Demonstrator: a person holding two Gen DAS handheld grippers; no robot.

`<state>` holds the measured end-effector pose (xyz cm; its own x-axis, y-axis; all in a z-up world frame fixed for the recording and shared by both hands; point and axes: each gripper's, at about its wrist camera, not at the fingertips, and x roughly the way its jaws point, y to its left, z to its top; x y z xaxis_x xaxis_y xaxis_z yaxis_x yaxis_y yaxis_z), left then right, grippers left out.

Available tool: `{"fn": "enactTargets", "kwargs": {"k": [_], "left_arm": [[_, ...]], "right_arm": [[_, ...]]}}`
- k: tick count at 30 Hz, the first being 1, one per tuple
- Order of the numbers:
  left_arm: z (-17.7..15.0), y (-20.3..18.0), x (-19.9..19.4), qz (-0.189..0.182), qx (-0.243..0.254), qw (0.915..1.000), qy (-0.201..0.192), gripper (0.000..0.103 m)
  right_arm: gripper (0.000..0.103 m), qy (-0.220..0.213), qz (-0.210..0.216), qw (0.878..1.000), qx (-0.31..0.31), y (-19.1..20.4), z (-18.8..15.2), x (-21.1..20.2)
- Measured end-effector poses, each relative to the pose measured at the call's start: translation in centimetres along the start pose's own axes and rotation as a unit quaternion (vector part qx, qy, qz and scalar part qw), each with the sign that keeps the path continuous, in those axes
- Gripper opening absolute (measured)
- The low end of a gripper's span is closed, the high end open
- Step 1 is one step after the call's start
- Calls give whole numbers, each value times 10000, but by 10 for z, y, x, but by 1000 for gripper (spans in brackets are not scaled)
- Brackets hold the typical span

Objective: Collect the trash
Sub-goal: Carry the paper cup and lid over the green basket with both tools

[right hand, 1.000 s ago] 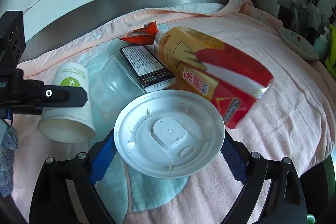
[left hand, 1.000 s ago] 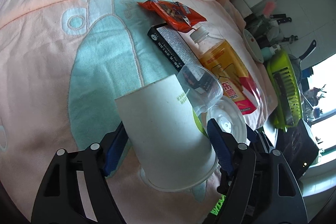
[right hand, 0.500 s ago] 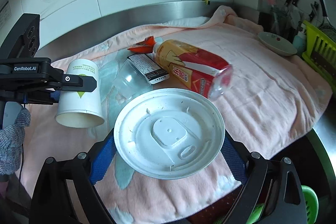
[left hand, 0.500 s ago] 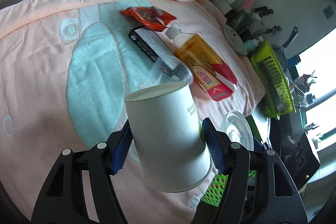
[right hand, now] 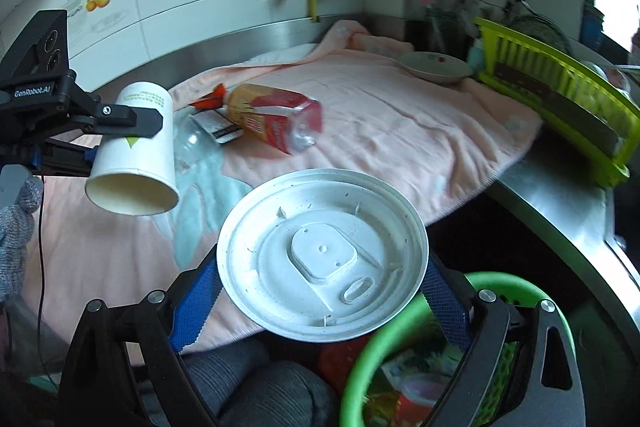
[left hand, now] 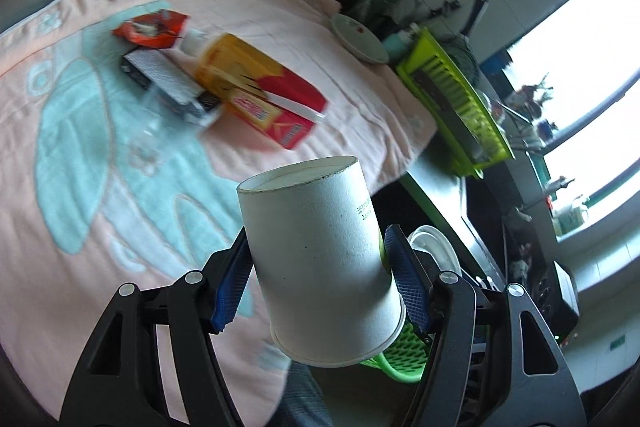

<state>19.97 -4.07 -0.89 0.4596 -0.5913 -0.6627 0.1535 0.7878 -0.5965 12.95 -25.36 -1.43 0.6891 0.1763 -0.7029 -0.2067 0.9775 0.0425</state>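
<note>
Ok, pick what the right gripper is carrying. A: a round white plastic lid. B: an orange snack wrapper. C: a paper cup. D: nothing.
A: the round white plastic lid sits edge to edge between the jaws of the right gripper, while the paper cup is in the left gripper.

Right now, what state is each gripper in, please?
Left gripper: shut on the paper cup.
Right gripper: shut on the white lid.
</note>
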Motion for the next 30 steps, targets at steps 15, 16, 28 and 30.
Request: {"fn": "enactTargets", "kwargs": {"k": [15, 16, 28, 30], "left_arm": [[-58, -97, 87, -496, 799, 9906, 989, 65], [-61, -102, 92, -506, 837, 9898, 1038, 65], [-96, -139, 140, -457, 1384, 9787, 1450, 65], [-100, -144, 145, -441, 1465, 9773, 1469, 65]], "right_arm": [[89, 261, -1079, 9906, 800, -93, -84, -59], [89, 286, -1137, 9896, 828, -98, -89, -61], [91, 472, -1482, 9815, 1113, -127, -125, -69], [92, 466, -1480, 9814, 1134, -127, -127, -70]]}}
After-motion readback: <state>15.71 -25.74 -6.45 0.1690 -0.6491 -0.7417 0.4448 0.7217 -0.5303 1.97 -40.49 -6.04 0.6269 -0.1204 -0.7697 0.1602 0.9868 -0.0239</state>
